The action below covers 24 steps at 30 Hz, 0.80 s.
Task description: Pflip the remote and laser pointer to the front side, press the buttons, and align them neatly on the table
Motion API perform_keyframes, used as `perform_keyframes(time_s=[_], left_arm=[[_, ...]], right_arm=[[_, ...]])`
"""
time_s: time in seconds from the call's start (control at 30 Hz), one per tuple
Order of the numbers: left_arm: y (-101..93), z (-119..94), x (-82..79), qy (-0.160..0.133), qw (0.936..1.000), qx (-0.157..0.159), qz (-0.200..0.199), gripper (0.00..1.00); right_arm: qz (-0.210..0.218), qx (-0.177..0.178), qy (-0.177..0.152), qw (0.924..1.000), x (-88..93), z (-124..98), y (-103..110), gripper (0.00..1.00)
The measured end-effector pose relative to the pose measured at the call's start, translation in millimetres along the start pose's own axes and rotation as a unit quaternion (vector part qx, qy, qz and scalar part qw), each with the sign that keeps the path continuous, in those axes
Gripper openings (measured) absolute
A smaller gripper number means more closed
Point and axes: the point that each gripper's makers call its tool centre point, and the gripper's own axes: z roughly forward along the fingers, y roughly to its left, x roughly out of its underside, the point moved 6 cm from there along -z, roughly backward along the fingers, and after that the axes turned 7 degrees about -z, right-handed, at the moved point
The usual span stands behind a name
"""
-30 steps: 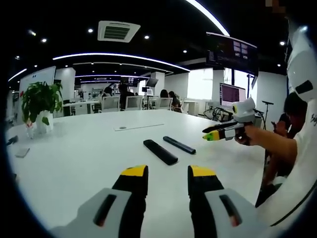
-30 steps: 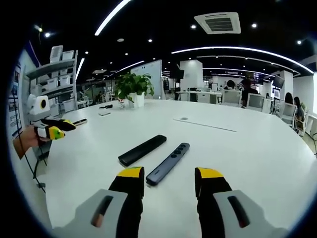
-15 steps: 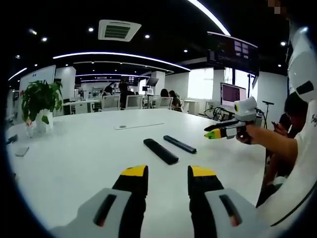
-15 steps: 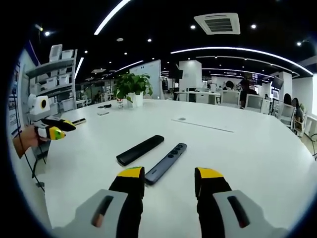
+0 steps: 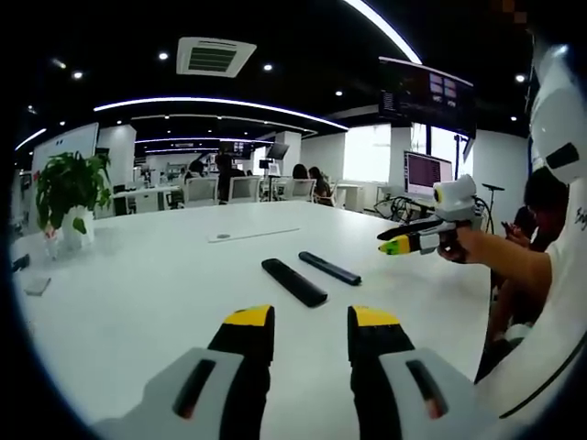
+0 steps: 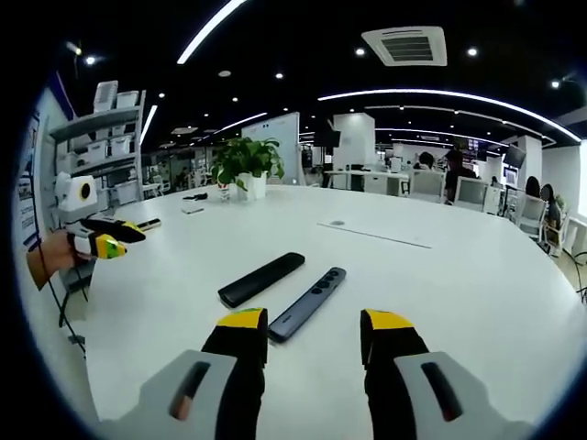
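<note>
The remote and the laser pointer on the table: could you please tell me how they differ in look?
The remote is plain black with no buttons showing; the laser pointer is grey-blue with a row of buttons facing up. The remote looks broader, the laser pointer slimmer. Both lie flat on the white table, side by side and roughly parallel, untouched.

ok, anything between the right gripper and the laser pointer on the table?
Nothing visible. In the right gripper view, the right gripper is open, and the laser pointer lies just ahead of its jaws on bare white table. The black remote lies beside the pointer, on its far side, off the path.
</note>
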Motion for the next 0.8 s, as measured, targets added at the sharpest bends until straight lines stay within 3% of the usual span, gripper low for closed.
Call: perform_keyframes(time_s=[0.43, 0.8], left_arm=[[0.2, 2.2, -2.9, -0.005, 1.0, -0.004, 0.005, 0.33], [-1.8, 3.1, -0.2, -0.002, 0.9999, -0.004, 0.01, 0.35]], right_arm=[[-0.002, -0.011, -0.019, 0.9998, -9.8, -6.7, 0.3, 0.43], [0.0, -0.021, -0.012, 0.9997, -6.1, -12.5, 2.6, 0.41]])
